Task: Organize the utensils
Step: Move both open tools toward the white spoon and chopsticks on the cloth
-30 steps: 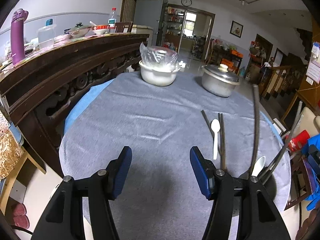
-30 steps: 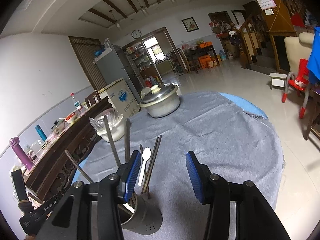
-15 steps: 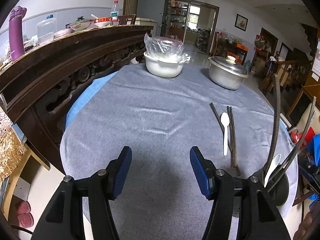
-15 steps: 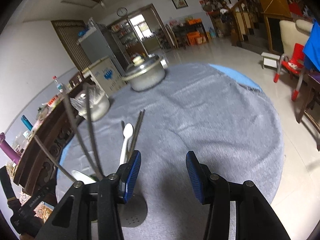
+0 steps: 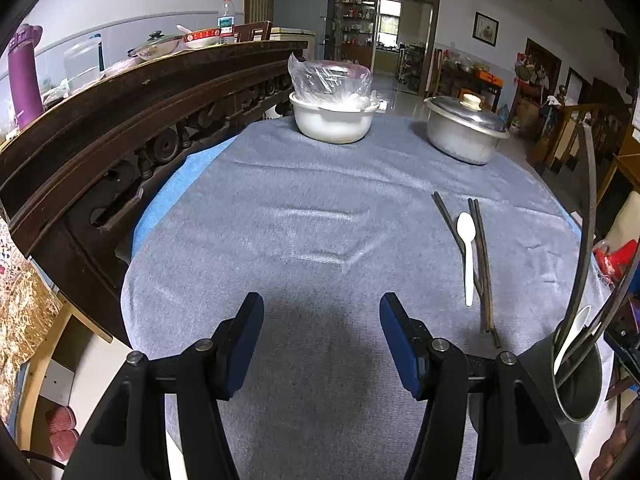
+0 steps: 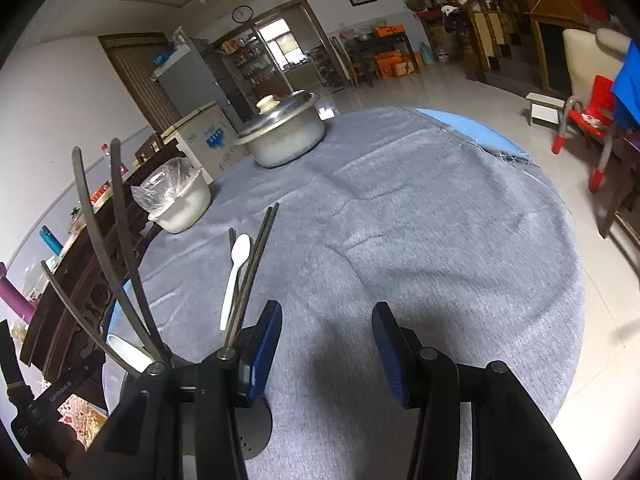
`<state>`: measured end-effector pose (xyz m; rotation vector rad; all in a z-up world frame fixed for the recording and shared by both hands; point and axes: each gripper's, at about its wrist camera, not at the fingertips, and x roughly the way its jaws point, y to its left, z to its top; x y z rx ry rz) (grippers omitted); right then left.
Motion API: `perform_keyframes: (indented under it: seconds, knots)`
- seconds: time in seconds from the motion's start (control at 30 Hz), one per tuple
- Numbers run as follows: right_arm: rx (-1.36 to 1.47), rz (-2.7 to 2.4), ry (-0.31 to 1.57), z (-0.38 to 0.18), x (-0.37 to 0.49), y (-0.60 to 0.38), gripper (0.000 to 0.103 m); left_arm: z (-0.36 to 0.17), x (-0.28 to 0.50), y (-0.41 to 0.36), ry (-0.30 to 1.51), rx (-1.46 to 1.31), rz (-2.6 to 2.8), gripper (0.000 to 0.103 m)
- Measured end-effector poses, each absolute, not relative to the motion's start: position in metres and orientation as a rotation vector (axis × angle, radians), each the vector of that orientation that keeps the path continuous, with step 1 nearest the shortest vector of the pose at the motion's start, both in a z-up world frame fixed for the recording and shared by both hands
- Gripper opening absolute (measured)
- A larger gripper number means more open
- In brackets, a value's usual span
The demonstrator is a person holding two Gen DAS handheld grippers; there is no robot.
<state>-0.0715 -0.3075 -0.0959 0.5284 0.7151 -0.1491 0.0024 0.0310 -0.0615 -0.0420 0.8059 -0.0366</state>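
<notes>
A white plastic spoon [image 5: 467,251] lies on the grey tablecloth among three dark chopsticks [image 5: 483,264]; they also show in the right wrist view, spoon [image 6: 235,276] and chopsticks [image 6: 253,268]. A dark metal utensil holder [image 5: 578,380] at the table's near right edge holds several chopsticks and a white spoon; in the right wrist view the holder [image 6: 244,424] sits partly behind the left finger. My left gripper [image 5: 320,340] is open and empty, left of the loose utensils. My right gripper [image 6: 326,346] is open and empty, to the right of them.
A white bowl covered with plastic [image 5: 332,108] and a lidded metal pot [image 5: 464,128] stand at the table's far side. A dark carved wooden sideboard [image 5: 120,120] runs along the left. A red child's chair [image 6: 588,120] stands on the floor at the right.
Both grippers have tilted downward and drawn back a little, so more of the table shows. The utensils and the holder have not moved. Both grippers stay open.
</notes>
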Motion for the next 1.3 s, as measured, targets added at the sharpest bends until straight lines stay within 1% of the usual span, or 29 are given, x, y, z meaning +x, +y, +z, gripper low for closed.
perform_keyframes:
  seconds: [0.4,0.87,1.07,1.3]
  knots:
    - [0.524,-0.152,0.726,-0.098,-0.056,-0.314,0.050,-0.061,0.017,0.032,0.800,-0.022,-0.026,0.061]
    - [0.553,-0.115,0.757,-0.107,-0.002,-0.322,0.050,-0.070,0.053,0.030,0.823,-0.009,-0.025,0.061]
    - [0.557,-0.093,0.770,-0.114,0.023,-0.322,0.050,-0.076,0.077,0.028,0.848,-0.018,-0.050,0.061]
    - [0.592,-0.071,0.782,-0.125,0.044,-0.327,0.050,-0.087,0.121,0.012,0.874,-0.034,-0.165,0.061]
